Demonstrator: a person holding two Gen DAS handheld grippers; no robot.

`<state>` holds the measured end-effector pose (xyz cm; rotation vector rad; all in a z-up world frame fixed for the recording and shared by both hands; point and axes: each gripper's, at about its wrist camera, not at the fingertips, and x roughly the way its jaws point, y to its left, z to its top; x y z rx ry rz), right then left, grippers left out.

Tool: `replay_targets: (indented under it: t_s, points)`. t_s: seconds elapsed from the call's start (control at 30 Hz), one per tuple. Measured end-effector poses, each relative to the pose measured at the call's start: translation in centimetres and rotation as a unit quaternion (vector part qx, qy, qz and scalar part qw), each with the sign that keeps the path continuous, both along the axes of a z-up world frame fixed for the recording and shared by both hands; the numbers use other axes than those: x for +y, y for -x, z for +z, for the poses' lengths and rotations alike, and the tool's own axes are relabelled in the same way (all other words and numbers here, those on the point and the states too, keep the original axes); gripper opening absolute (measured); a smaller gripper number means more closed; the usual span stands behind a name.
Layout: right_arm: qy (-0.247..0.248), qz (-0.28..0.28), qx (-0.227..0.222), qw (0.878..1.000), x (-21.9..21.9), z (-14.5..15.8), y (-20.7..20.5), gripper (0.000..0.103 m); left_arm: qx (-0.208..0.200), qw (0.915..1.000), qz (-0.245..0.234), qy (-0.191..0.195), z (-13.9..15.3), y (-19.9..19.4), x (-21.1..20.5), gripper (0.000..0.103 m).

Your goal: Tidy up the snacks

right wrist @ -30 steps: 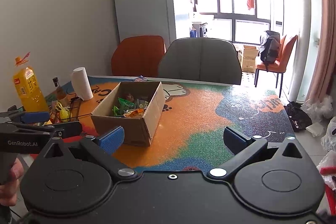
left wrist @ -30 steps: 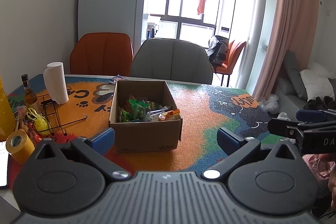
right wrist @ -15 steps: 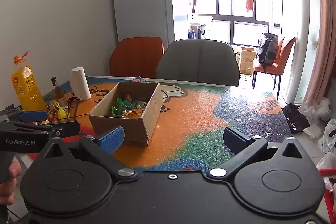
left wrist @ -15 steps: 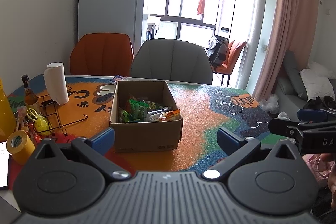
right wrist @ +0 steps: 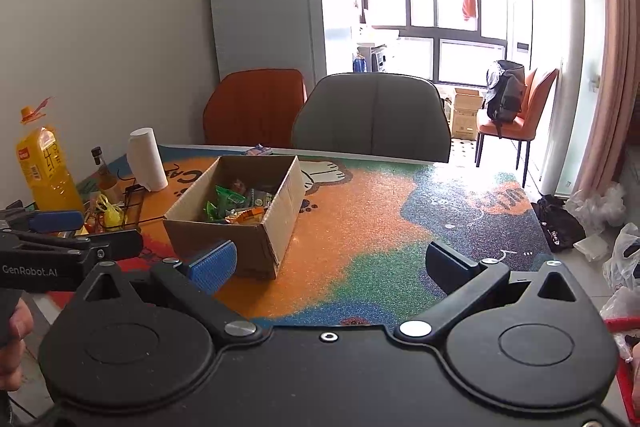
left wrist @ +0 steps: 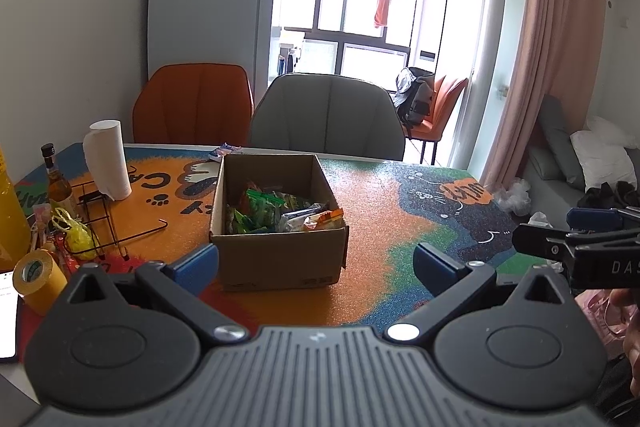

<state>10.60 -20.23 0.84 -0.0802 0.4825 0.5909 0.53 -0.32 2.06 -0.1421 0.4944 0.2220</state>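
Paper towel roll, tape roll, oil bottle.

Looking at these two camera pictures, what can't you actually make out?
- Snacks in the cardboard box: both views, the lower ones hidden by the box walls; wrapper print too small to read.
- Phone: left wrist view, cut off by the left edge.
- Small packet behind the box: too small to identify.

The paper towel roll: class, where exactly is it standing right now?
In both wrist views the paper towel roll stands upright on the table's far left, left of the cardboard box, beside the wire rack, before the orange chair.
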Motion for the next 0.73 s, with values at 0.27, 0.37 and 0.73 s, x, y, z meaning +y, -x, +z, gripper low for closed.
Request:
replay_targets:
  t_s: [0.27,0.37,0.73]
  points:
    - [-0.001,0.001,-0.001,1.0,-0.09,0.06,0.08,0.103,0.0,1.0,0.0,-0.001,-0.01,0.01,-0.03,0.103]
    - [-0.002,0.003,-0.002,1.0,-0.09,0.17,0.17,0.103,0.0,1.0,-0.002,-0.001,0.0,0.01,0.03,0.103]
    - [0.0,0.006,-0.002,1.0,-0.12,0.19,0.24,0.103,-0.001,1.0,-0.008,-0.004,-0.08,-0.01,-0.28,0.103]
